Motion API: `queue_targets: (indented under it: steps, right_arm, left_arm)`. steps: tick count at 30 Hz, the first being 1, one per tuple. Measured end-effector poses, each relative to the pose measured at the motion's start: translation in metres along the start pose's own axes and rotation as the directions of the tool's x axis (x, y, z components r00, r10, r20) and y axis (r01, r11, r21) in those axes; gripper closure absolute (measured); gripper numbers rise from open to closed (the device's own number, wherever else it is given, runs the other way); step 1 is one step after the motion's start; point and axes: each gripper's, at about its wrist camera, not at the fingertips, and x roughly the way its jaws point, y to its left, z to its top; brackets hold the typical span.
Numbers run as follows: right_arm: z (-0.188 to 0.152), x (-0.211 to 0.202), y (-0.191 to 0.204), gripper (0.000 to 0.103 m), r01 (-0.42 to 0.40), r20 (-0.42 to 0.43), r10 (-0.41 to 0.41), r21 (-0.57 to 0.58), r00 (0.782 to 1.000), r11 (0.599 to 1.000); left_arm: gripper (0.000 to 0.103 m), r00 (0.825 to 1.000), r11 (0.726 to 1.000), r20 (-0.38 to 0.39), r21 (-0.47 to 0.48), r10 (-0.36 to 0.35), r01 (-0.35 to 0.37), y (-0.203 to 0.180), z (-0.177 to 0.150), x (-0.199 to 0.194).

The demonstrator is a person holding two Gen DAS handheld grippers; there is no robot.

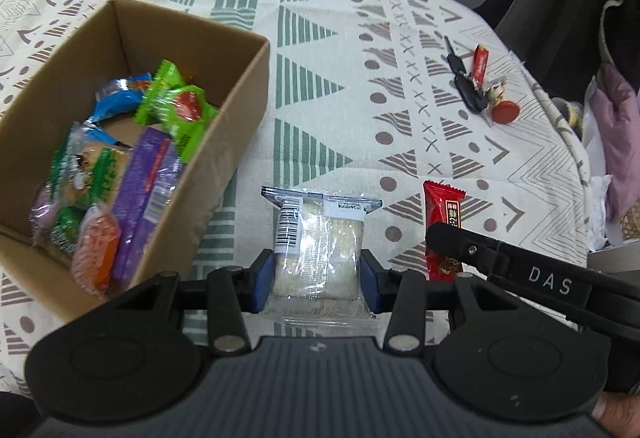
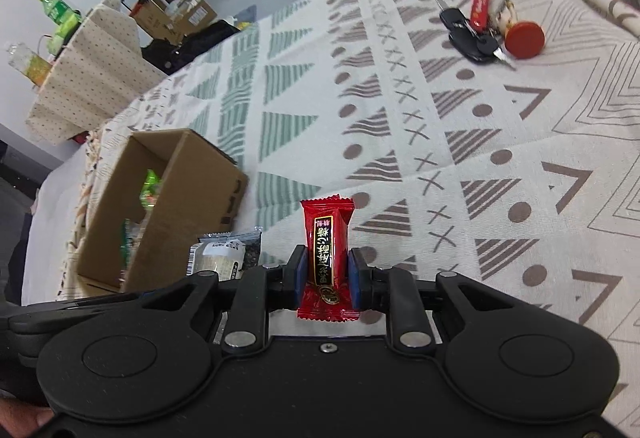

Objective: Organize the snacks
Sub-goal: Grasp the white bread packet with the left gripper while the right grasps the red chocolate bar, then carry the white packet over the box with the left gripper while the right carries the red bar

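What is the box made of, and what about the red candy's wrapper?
The box looks like plain brown cardboard, matte, with a raw cut edge along its rim. The red candy seems wrapped in thin glossy plastic film or foil: it shines, crinkles, and has zigzag-cut ends. Which of the two, the look leaves open.

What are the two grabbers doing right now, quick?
Left gripper: closed on the clear cracker packet.
Right gripper: closed on the red candy.
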Motion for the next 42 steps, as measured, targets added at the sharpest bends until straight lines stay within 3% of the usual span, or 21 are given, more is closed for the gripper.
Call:
queue_targets:
  steps: [23, 42]
  right_arm:
    - [-0.025, -0.04, 0.088, 0.082, -0.04, 0.091, 0.047, -0.076, 0.995, 0.996]
    - [-0.022, -0.024, 0.149, 0.082, -0.049, 0.105, 0.06, -0.105, 0.993, 0.993]
  left_arm:
    - [0.059, 0.99, 0.999, 0.136, -0.037, -0.028, 0.033, 0.059, -0.016, -0.092]
    - [0.059, 0.981, 0.994, 0.191, -0.099, -0.028, 0.048, 0.126, 0.012, -0.117]
